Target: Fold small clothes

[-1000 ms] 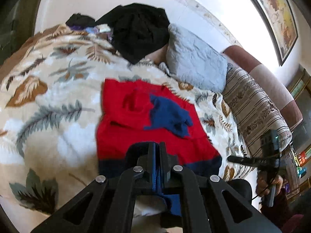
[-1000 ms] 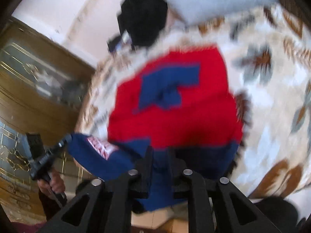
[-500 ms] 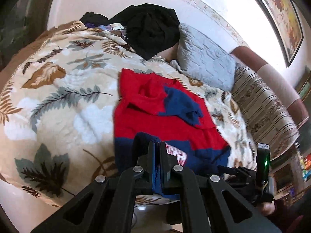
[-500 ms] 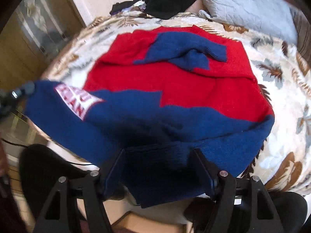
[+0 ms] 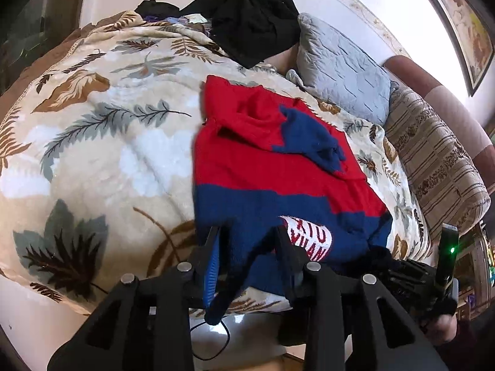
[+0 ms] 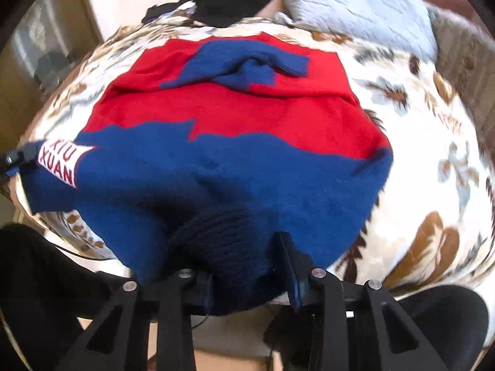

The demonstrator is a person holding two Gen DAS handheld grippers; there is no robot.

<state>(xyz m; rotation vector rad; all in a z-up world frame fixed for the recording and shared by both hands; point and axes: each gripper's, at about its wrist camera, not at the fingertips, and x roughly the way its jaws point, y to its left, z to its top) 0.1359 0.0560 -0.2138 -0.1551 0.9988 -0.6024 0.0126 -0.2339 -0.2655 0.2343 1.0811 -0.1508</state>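
A red and blue knit sweater [image 5: 263, 170] [image 6: 247, 117] lies on the leaf-print blanket [image 5: 92, 154], its blue sleeves folded across the red chest. The blue lower part with a white lettered label [image 5: 309, 241] [image 6: 62, 164] is turned up toward the red. My left gripper [image 5: 249, 247] is at the near left hem. Its jaws are opening and a blue flap hangs loose between them. My right gripper [image 6: 241, 266] is at the near edge. Its jaws are closing on a bunch of dark ribbed hem that fills the gap.
A pile of black clothes [image 5: 253, 21] and a grey quilted pillow [image 5: 343, 71] lie at the far end of the bed. A striped cushion [image 5: 433, 160] runs along the right. A wooden cabinet [image 6: 46, 46] stands to the left. The blanket's edge drops off just below both grippers.
Both grippers came down toward the bed with the blue hem. The left jaws went from shut to parted. The right jaws spread wide, then narrowed on the bunched hem.
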